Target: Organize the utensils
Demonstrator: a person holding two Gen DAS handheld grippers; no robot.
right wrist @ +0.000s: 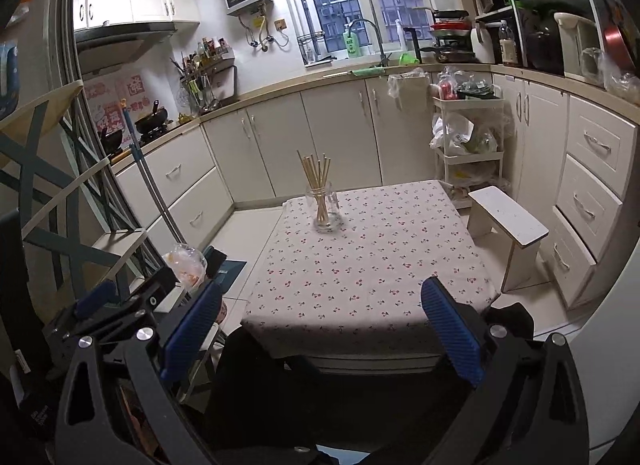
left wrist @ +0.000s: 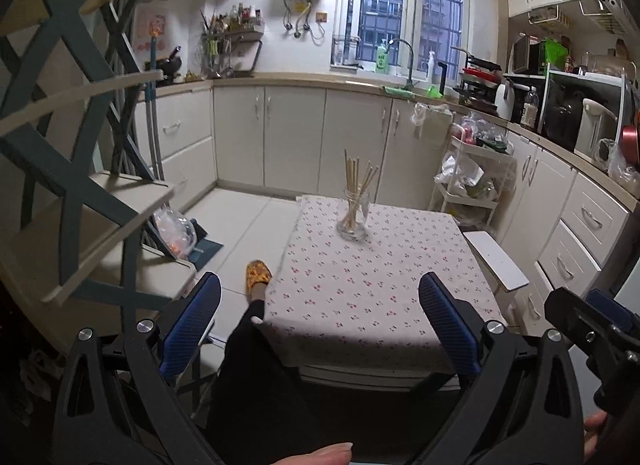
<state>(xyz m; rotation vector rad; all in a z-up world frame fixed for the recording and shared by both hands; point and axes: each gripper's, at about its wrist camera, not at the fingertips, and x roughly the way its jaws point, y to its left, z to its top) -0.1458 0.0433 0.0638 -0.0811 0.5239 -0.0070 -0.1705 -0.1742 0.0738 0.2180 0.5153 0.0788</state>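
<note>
Grippers (left wrist: 320, 305) apart (both empty), chopsticks (left wrist: 357, 185) jarred.

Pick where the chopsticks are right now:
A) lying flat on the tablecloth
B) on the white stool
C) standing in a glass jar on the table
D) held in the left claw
C: the chopsticks stand bunched in the jar on the table, both claws open and empty.

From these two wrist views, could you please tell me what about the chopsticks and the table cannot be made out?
- Chopsticks: exact count unclear in either view; they overlap and are small in the glass jar.
- Jar bottom: whether anything else lies inside is blurred by glass.
- Table near edge: hidden by the person's dark clothing and the open left gripper in the left view, the open right gripper in the right.
- Table legs: covered by the cloth.
</note>
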